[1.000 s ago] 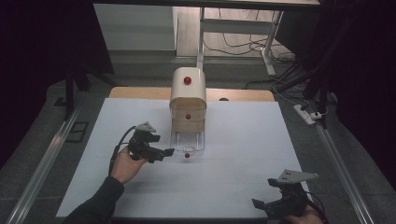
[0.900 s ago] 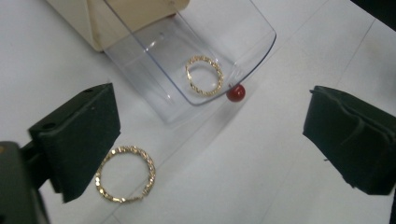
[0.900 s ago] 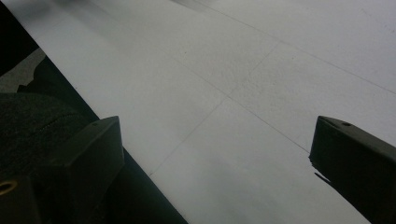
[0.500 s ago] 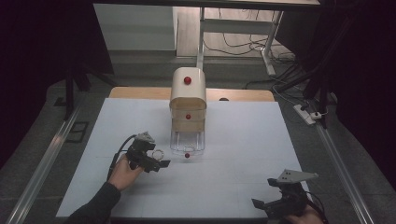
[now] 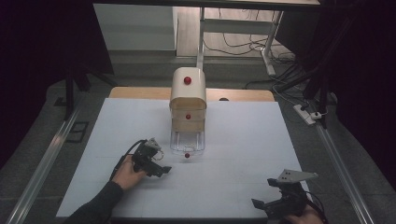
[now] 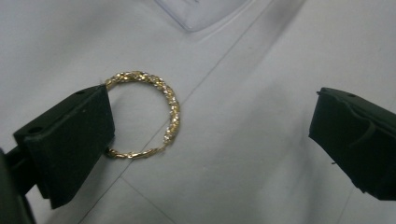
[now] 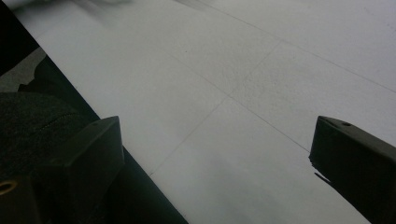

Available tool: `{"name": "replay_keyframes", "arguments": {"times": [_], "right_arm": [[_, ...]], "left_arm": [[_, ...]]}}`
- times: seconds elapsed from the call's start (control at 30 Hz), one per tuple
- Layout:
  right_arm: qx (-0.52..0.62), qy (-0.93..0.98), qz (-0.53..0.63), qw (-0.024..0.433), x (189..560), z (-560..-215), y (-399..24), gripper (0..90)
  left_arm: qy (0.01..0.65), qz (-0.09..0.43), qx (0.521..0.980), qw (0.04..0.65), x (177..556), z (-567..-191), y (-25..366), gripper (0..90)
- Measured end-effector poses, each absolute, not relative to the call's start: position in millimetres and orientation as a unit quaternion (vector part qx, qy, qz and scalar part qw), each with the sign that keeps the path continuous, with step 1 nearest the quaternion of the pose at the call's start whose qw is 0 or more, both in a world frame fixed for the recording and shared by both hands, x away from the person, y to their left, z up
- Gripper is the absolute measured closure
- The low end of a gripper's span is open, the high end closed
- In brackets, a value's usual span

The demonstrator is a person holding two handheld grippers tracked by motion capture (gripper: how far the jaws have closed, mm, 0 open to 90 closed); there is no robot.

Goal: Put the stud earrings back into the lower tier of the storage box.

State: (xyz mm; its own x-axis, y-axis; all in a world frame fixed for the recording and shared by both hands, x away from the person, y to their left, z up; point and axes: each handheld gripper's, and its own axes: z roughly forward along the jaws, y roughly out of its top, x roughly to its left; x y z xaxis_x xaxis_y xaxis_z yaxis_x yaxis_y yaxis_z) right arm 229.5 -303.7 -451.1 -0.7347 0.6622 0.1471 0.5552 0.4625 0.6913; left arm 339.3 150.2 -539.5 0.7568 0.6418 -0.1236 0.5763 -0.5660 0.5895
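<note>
High view: a white worktop with faint seam lines, bounded by metal rails on the floor at either side. The left gripper sits low over the sheet left of centre, well in from the left and near edges, with bare white surface all round it. Its jaws have just been opening and now stand wide, released. In the left gripper view the gold ring lies flat on the sheet between them, a thin hoop with a twisted, sparkling band on one side; its left arc is hidden behind the left jaw, and whether that jaw touches it cannot be told. The right jaw stands well apart from it.

Just beyond the ring, a small cabinet with a rounded top, pale wood fronts and red knobs stands toward the far edge at mid-width; its clear drawer is pulled out toward the near edge, a corner cut off at the top of the left gripper view.

The right gripper rests at the near right corner, jaws spread, nothing between them, partly cut off by the frame.
</note>
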Motion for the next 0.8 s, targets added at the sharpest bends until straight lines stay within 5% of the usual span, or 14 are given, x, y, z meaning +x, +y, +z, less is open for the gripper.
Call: {"name": "replay_keyframes", "arguments": {"times": [0.3,0.5,0.8], "right_arm": [[0.356,0.854,0.374,0.071,230,-451,-304,2.6],[0.357,0.854,0.372,0.07,230,-451,-303,2.7],[0.358,0.854,0.371,0.07,229,-451,-303,3.5]], "left_arm": [[0.322,0.074,0.903,0.273,334,-536,141,5.5],[0.346,0.077,0.894,0.274,333,-527,149,48.0],[0.373,0.074,0.884,0.272,332,-526,149,86.2]]}}
